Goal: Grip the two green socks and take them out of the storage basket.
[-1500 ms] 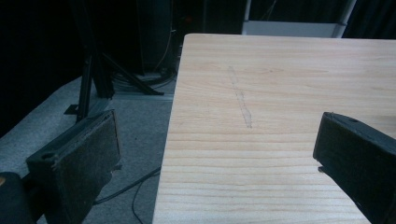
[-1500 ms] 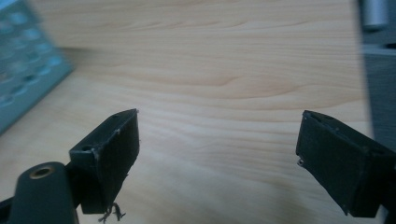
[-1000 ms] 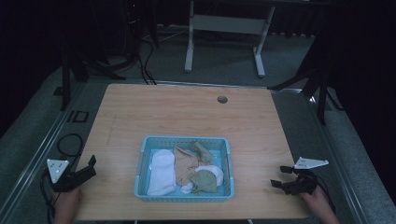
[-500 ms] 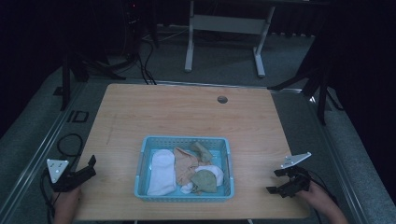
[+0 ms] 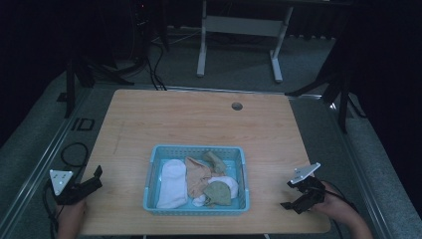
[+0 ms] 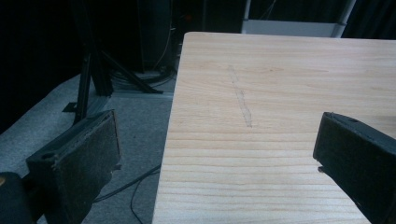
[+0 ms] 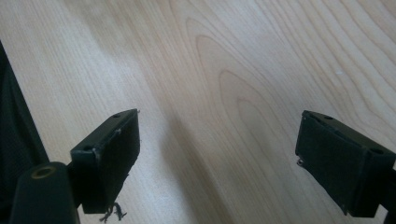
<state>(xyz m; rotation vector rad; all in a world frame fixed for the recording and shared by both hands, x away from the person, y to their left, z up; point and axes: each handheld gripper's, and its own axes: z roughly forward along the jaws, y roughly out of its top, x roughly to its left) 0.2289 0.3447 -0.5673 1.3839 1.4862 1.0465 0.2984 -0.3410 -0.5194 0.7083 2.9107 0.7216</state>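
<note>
I hold both sets of fingers wide and empty: left gripper (image 5: 94, 178) at the worktop (image 5: 199, 124) edge, right gripper (image 5: 292, 196) angled down. The basket (image 5: 195, 209) of socks (image 5: 171, 184) sits between them; next I reach in.

Legible text: one marking. The letters "ID" (image 5: 82, 124) stand in dark print on the grey floor mat (image 5: 47, 134) just left of the wooden table (image 5: 199, 124), seen in the high view. The blue basket (image 5: 152, 172) shows no readable label. No brand, number or sign can be read in either gripper view.
</note>
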